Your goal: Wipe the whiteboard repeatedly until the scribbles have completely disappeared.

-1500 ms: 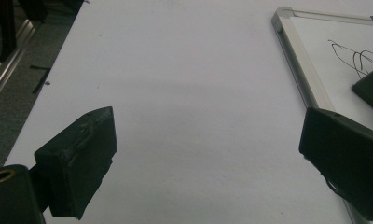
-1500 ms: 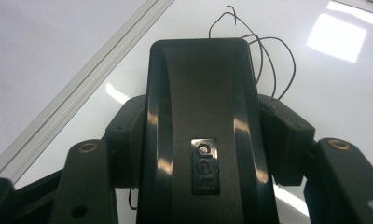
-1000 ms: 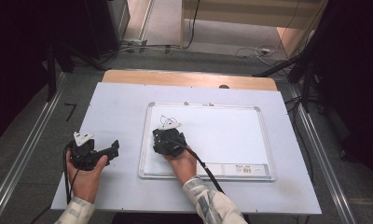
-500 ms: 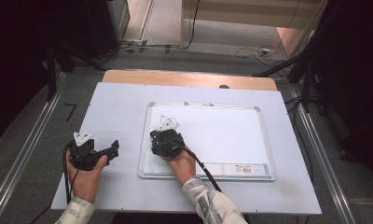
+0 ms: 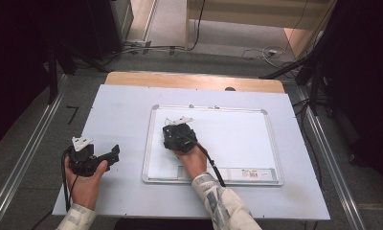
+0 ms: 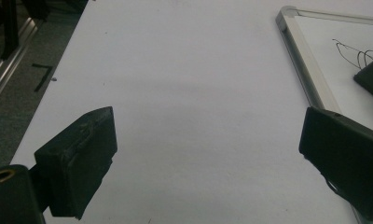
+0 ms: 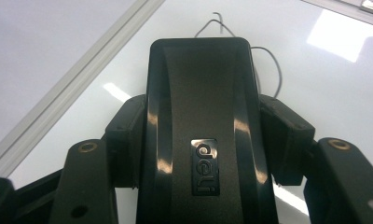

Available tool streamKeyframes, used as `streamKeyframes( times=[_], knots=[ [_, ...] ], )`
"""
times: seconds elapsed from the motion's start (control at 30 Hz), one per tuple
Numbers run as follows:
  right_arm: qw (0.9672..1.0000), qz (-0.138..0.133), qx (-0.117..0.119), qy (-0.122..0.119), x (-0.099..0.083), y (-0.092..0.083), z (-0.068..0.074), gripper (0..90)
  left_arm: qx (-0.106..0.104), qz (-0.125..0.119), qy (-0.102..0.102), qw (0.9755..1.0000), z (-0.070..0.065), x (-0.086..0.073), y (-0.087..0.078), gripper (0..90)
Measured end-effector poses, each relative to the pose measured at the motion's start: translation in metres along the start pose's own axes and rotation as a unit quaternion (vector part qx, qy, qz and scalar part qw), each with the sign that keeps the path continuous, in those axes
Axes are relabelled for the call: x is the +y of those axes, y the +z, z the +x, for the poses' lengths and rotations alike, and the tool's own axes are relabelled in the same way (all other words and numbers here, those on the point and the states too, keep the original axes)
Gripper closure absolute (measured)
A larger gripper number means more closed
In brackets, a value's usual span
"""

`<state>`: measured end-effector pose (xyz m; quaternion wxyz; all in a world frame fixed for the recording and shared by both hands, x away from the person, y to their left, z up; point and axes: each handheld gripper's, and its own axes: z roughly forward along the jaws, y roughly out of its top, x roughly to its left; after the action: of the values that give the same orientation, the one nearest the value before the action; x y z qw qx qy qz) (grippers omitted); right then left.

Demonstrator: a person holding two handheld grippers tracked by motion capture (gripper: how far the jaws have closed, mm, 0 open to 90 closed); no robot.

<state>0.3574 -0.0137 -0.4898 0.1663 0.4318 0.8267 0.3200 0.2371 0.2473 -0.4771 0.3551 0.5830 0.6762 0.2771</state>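
Table: the pale grey rectangular tabletop (image 5: pixel 118 120) carries everything; its wooden far edge lies toward 12 o'clock.
Whiteboard: the white rectangular board with a thin aluminium frame (image 5: pixel 218 109) lies flat on the table, right of centre.
Right gripper: the black two-jaw right gripper (image 5: pixel 176 130) sits over the board's 10 o'clock quarter; its jaws pinch the eraser from both sides, pads flat against its flanks.
Left gripper: the black two-jaw left gripper (image 5: pixel 114 154) rests on bare table at 9 o'clock of the board, jaws spread wide (image 6: pixel 208 154) with nothing between them.
Eraser: the glossy black plastic oblong board eraser (image 7: pixel 201 121) is face-down on the board, nose pointing to 12 o'clock, half covering the scribble.
Ink: thin black looping pen lines (image 7: pixel 264 60) show past the eraser's nose, at about 12 to 1 o'clock of it.
Step in hand: likely wiping the marks away.
Doing it well: keep the felt flat and pressed evenly; stroke toward 12 to 1 o'clock until the loops are fully covered, then overlap passes.
Risk: tilting the eraser would probably smear rather than lift ink; the unheld board might slide.
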Motion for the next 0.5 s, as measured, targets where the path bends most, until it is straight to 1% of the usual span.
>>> streamKeyframes(
  times=[0.1,0.13,0.23,0.3,0.37,0.5],
  knots=[
    [0.9999,0.001,-0.011,0.005,0.0,-0.001,0.003,37.2,0.001,0.001,0.0,1.0,-0.001,0.0,0.001,4.7],
    [0.9999,0.004,-0.01,0.008,-0.001,-0.002,0.005,37.2,0.0,0.0,0.001,1.0,-0.001,0.0,0.001,4.7],
    [0.9999,0.007,-0.008,0.0,-0.004,-0.005,0.013,37.1,-0.001,0.002,0.004,1.0,-0.003,0.001,0.001,4.7],
    [1.0,0.008,-0.006,0.002,-0.006,-0.006,0.018,37.1,-0.001,0.001,0.004,1.0,-0.004,0.001,0.002,4.7],
    [1.0,0.008,-0.004,-0.003,-0.007,-0.007,0.025,37.1,-0.002,0.001,0.005,1.0,-0.006,0.001,0.003,4.7],
    [1.0,0.007,-0.001,0.003,-0.008,-0.008,0.034,37.1,-0.004,0.001,0.007,1.0,-0.007,0.002,0.003,4.7]
  ],
)
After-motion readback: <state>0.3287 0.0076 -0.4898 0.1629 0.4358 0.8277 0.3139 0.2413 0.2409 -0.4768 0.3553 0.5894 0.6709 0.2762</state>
